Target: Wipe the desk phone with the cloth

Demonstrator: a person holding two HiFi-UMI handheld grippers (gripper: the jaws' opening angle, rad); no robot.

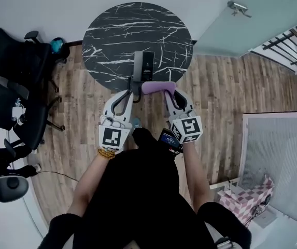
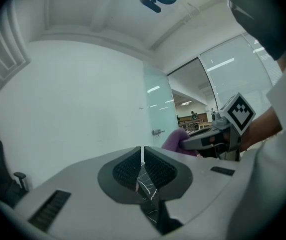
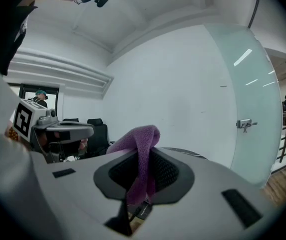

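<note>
**Cloth pinched at the near rim of the round tabletop**

The wood-plank floor (image 1: 218, 92) lies open to the right of the right claw (image 1: 169, 92) and behind both claws. Black office chairs (image 1: 13, 87) crowd the space far out to the left of the left claw (image 1: 130, 85).

Ahead of both claws stands the round tabletop (image 1: 117, 35), black stone-look with white veining. Its curved near edge runs just under the claw tips, and its surface is bare on both sides and beyond.

The desk phone (image 1: 144, 66), a dark slab with a paler strip on its left side, sits just ahead of the gap between the two claws, near that edge. Its long axis points straight away from the person. From this height it is hard to tell which end carries the handset.

The right claw (image 3: 143, 166) pinches a purple cloth (image 3: 140, 149) of soft, nubbly weave, which humps up over the ribbed pads. In the head view the cloth (image 1: 158, 87) lies crosswise just short of the phone's near end.

The left claw (image 2: 143, 159) is pressed together on nothing, with veined stone showing below it.
</note>
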